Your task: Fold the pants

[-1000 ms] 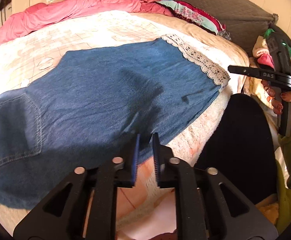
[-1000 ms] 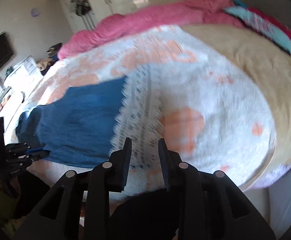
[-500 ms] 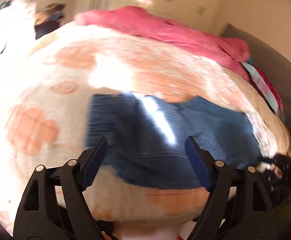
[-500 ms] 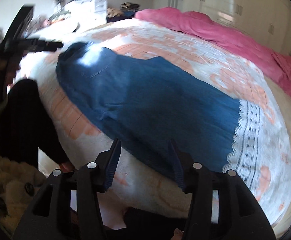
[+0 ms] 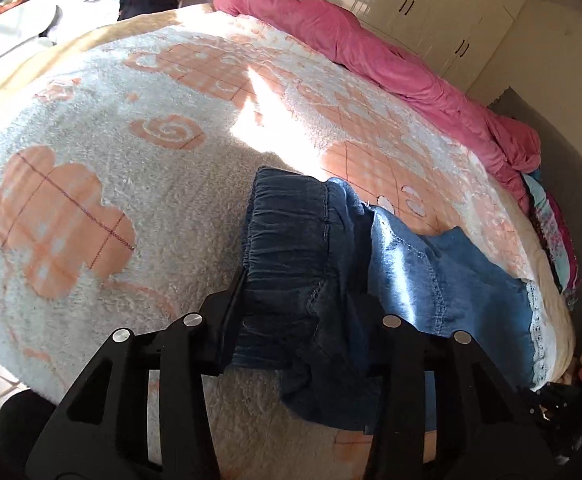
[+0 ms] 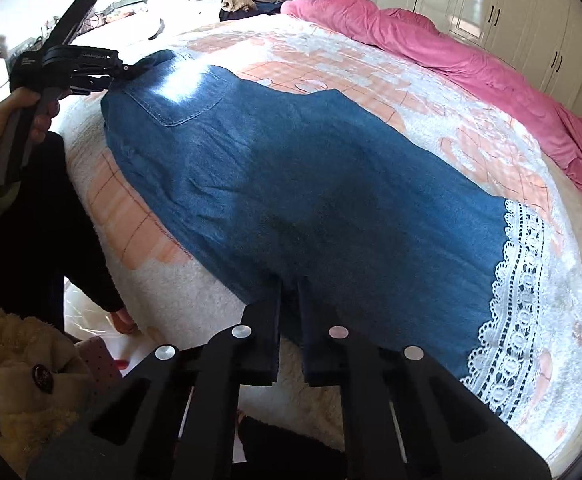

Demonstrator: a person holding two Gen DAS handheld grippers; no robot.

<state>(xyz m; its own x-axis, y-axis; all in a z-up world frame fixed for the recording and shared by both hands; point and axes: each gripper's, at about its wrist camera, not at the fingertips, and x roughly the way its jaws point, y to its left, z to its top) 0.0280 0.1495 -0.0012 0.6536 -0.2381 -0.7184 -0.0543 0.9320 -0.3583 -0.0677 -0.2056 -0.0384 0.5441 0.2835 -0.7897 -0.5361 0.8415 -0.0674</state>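
Observation:
Blue denim pants [image 6: 311, 184] with a white lace hem [image 6: 519, 280] lie flat along the near edge of the bed. In the left wrist view my left gripper [image 5: 303, 284] is wide open with the gathered elastic waistband [image 5: 291, 240] bunched between its fingers. It also shows in the right wrist view [image 6: 71, 64] at the waist end. My right gripper [image 6: 289, 284] is nearly closed, its fingers pinching the near edge of the pants at mid leg.
A white and peach fleece blanket [image 5: 91, 184] covers the bed. A pink duvet [image 6: 431, 36] lies along the far side. White wardrobes [image 6: 511, 4] stand behind. A plush toy [image 6: 15, 364] and my dark-clad legs are at the near edge.
My left gripper swung from mid leg to the waist end, opened wide, and now straddles the waistband. My right gripper moved from the lace hem to the near edge and closed on the denim.

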